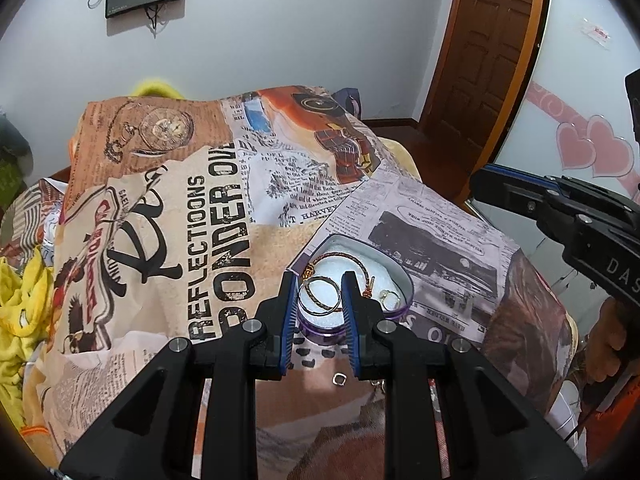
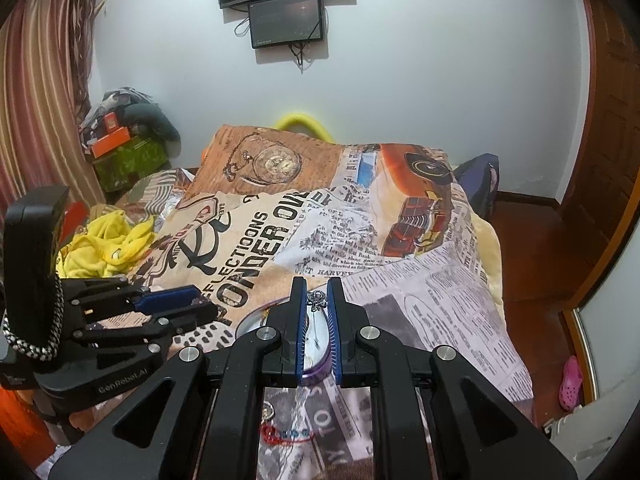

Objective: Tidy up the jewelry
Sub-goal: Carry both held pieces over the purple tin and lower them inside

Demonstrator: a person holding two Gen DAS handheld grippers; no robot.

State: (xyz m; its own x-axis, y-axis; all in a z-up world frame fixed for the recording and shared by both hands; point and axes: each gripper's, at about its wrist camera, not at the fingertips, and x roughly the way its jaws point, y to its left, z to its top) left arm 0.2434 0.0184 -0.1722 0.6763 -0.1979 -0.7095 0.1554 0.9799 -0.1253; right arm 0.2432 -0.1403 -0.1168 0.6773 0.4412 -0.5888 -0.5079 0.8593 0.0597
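A purple heart-shaped tin with a white lining sits on the printed blanket. It holds a braided bracelet, a gold bangle and small rings. My left gripper hovers over the tin's near end, its jaws apart and empty. My right gripper is shut on a dark silver ornament with a thin chain, held above the tin. A small square ring lies loose on the blanket. A red cord bracelet and a small ring lie below the right gripper.
The newspaper-print blanket covers a bed. Yellow cloth is bunched at the left. A wooden door and red floor are on the right. Boxes are stacked by the curtain. The right gripper's body shows at the right of the left wrist view.
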